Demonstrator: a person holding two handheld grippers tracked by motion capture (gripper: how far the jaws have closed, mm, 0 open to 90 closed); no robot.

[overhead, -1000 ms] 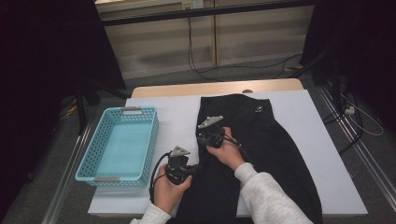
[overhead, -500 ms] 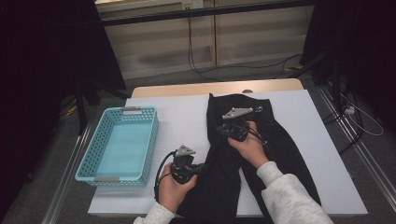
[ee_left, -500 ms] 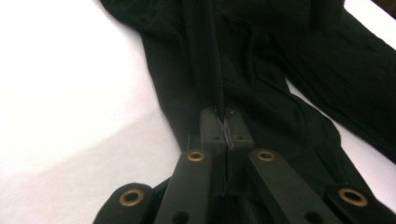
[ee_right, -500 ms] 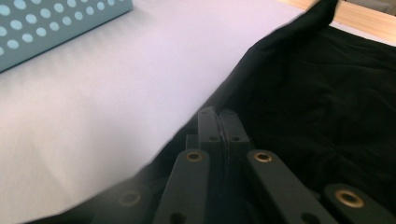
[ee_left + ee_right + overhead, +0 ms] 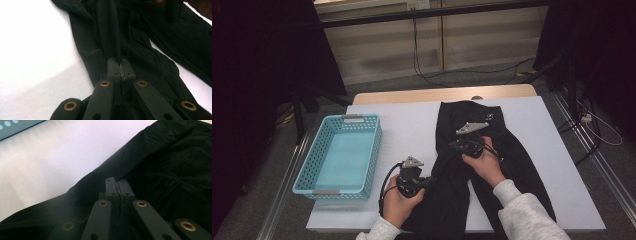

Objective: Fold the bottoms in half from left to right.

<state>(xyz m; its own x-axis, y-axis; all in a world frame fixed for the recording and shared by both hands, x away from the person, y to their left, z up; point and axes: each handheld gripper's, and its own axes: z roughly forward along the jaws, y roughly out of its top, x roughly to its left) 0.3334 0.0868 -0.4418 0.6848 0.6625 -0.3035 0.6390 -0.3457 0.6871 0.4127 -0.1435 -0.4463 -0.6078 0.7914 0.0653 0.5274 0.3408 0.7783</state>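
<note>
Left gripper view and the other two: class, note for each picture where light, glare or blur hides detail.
High view: the room's edges sink into darkness, and the black trousers show few folds. Left gripper view: the white table cover glares, nearly blown out. Right gripper view: the turquoise basket at the top corner is blurred.

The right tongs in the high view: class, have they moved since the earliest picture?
Yes. The right tongs have moved right and toward the table's far edge, away from the blue basket, over the black garment.
</note>
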